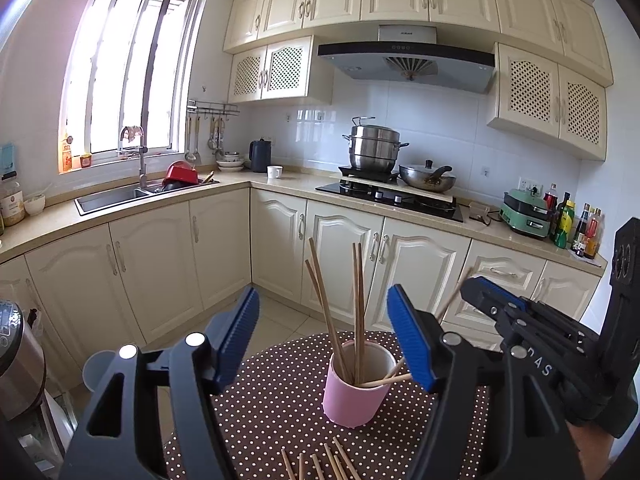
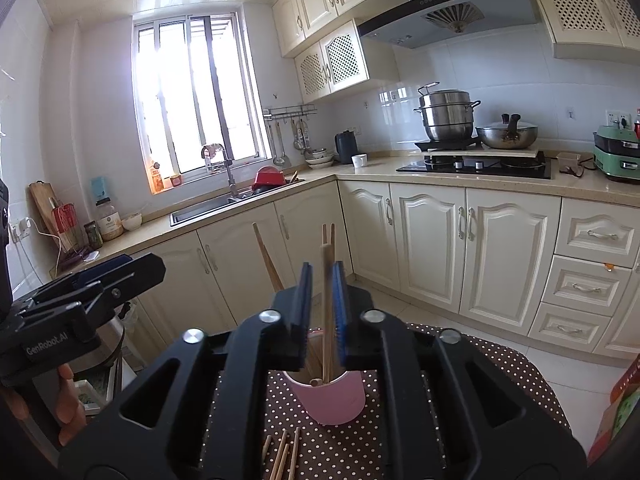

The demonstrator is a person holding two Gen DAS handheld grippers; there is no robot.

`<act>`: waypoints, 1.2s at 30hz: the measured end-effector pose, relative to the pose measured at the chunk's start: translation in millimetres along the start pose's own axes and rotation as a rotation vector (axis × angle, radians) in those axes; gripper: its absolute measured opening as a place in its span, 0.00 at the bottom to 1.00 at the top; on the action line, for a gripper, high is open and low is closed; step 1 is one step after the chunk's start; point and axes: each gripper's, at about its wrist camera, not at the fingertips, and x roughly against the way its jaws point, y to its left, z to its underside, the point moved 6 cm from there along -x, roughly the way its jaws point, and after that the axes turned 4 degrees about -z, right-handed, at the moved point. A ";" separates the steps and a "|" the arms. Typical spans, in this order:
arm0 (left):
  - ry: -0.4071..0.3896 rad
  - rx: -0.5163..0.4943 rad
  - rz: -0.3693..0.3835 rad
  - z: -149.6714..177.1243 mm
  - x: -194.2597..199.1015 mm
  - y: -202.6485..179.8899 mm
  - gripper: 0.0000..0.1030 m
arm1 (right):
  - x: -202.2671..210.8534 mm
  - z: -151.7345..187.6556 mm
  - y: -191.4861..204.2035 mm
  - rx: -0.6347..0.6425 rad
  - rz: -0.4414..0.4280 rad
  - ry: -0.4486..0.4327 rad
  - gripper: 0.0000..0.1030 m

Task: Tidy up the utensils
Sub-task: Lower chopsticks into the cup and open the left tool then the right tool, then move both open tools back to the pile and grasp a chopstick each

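Now the right gripper (image 2: 322, 312) is hovering over the pink cup (image 2: 332, 400) — fingers slightly parted around an upright chopstick (image 2: 326, 280) — while the left gripper (image 1: 322, 332), nearer the loose chopsticks (image 1: 320, 464) on the desk, is gaping empty.

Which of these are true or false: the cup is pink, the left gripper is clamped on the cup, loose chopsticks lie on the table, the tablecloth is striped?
1. The cup is pink. True.
2. The left gripper is clamped on the cup. False: it stands wide open, touching nothing.
3. Loose chopsticks lie on the table near the cup. True.
4. The tablecloth is striped. False: it is brown with white dots.
5. The right gripper hangs above the cup with a chopstick between its parted pads. True.
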 end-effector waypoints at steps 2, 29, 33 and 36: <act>-0.003 -0.002 -0.005 0.3 6.1 1.4 0.64 | 4.7 -1.1 0.6 -0.004 0.002 -0.008 0.43; 0.152 -0.055 -0.012 74.2 46.7 19.4 0.64 | 56.4 45.4 50.1 0.066 -0.018 0.046 0.45; 0.244 -0.061 -0.017 106.3 31.1 24.3 0.64 | 50.0 69.1 48.5 0.055 -0.020 0.092 0.45; 0.313 -0.056 -0.027 131.7 15.7 30.3 0.64 | 43.4 87.8 43.3 0.051 -0.006 0.127 0.45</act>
